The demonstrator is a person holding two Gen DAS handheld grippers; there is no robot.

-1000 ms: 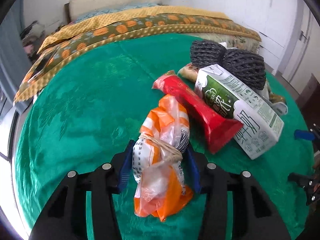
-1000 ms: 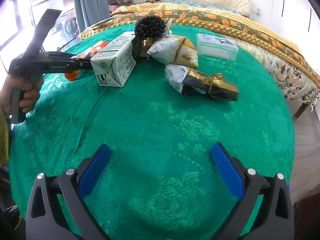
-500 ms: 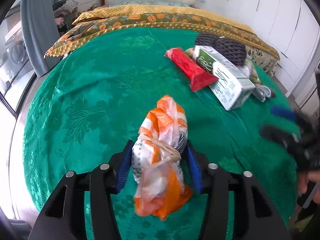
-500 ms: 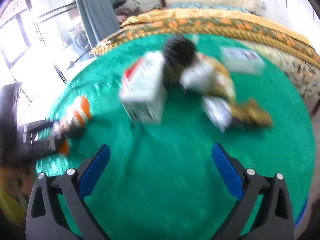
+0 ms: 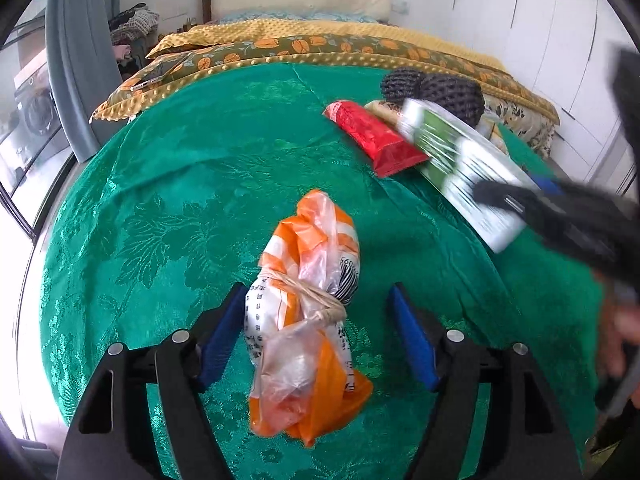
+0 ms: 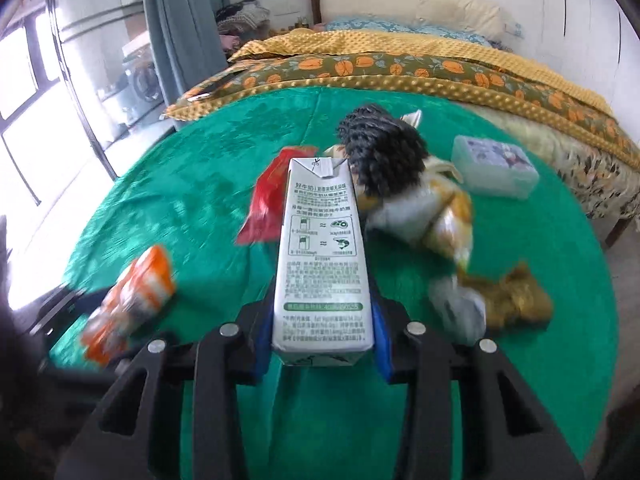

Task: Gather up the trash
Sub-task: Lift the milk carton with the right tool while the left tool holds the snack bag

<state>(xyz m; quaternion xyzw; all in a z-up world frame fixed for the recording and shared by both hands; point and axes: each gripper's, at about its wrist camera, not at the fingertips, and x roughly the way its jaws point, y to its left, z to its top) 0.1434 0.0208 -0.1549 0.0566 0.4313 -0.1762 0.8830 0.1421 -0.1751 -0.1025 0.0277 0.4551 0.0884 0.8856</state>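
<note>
- The green cloth (image 5: 200, 184) covered the whole round surface, and everything below is placed against it; a bed with an orange-patterned quilt (image 6: 400, 66) lay just past its far edge.
- The milk carton (image 6: 322, 256) lay lengthwise over the middle of the green cloth, its base toward you. Your right gripper (image 6: 322, 340) was closing on it, blue pads pressed to both long sides.
- The orange plastic bag (image 5: 308, 320), tied round with string, lay on the green cloth near its close edge. Your left gripper (image 5: 316, 336) straddled it with jaws opening: the left pad sat against the bag, the right pad stood clear, so nothing was gripped.
- A black mesh bundle (image 6: 380, 152) sat toward the far side of the green cloth, just behind the carton.
- A red wrapper (image 5: 372, 140) lay on the green cloth beside the carton's far end.
- A clear plastic box (image 6: 496, 166) rested near the cloth's far right edge.
- A crumpled gold-and-white wrapper (image 6: 496, 300) lay right of the carton.
</note>
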